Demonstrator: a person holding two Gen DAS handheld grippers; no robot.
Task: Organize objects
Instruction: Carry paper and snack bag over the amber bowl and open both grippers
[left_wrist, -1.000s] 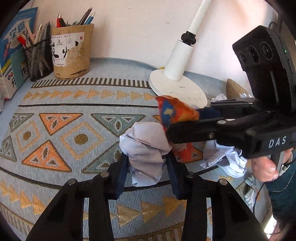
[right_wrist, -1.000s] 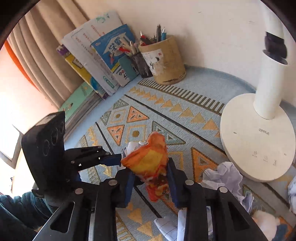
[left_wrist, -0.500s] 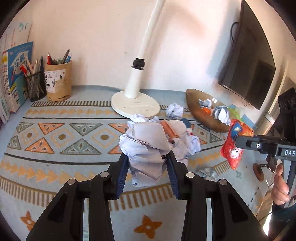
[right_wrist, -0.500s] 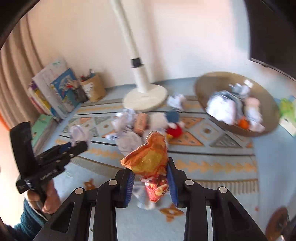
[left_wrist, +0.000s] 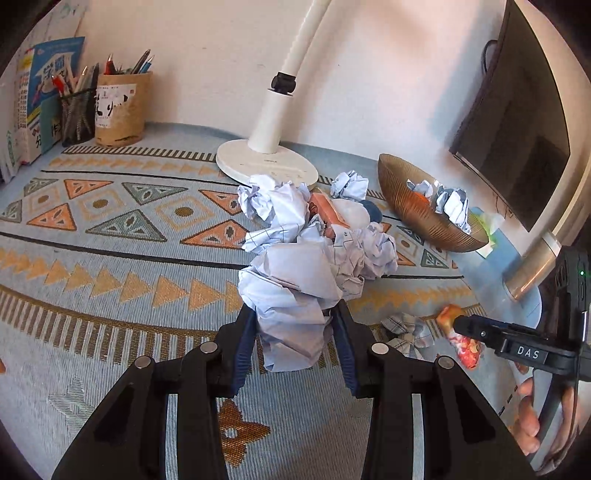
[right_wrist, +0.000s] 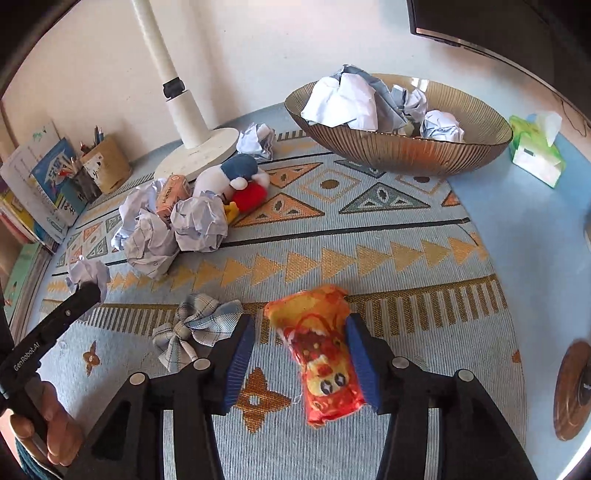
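My left gripper (left_wrist: 293, 332) is shut on a crumpled white paper ball (left_wrist: 291, 295), held above the patterned mat; it shows in the right wrist view too (right_wrist: 88, 275). My right gripper (right_wrist: 299, 345) stands open around an orange-red snack bag (right_wrist: 321, 354) that lies on the mat, touching the right finger with a gap at the left one. In the left wrist view the bag (left_wrist: 458, 338) shows at the right gripper's tips. A ribbed brown bowl (right_wrist: 399, 155) at the back right holds several paper balls.
A pile of paper balls (right_wrist: 173, 225), a small carton (right_wrist: 171, 192) and a plush toy (right_wrist: 240, 181) lies mid-mat. A plaid cloth bow (right_wrist: 195, 328) lies left of my right gripper. Lamp base (right_wrist: 197, 151), pen holders (left_wrist: 118, 103), books, tissue box (right_wrist: 535, 151).
Both grippers pulled back from the pile toward the mat's front. My right gripper lowered the snack bag onto the mat and opened its jaws. My left gripper kept its paper ball.
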